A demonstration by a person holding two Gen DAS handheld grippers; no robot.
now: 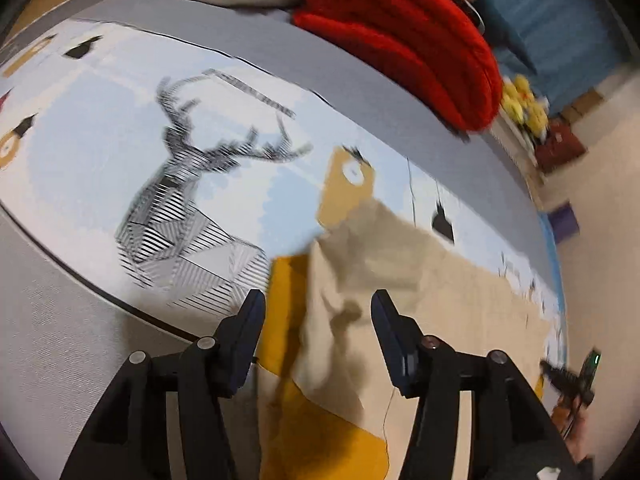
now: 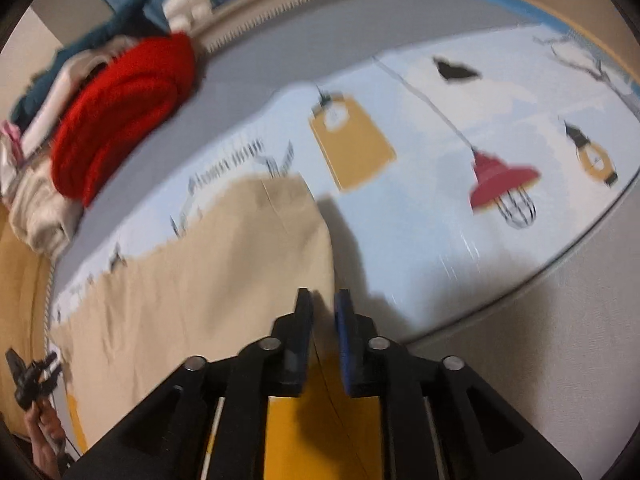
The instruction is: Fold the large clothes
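Note:
A large beige garment lies spread on a printed bedsheet. In the left wrist view my left gripper is open, its jaws wide on either side of a raised, crumpled corner of the garment, not touching it. In the right wrist view the garment lies flat, its right edge running toward my right gripper. Those jaws stand a narrow gap apart at the garment's near corner; whether cloth is pinched between them is not clear. The right gripper also shows far right in the left wrist view.
A stack of folded clothes with a red knit on top sits at the bed's far side, also in the right wrist view. The other hand-held gripper shows at lower left. Grey mattress border lies to the right.

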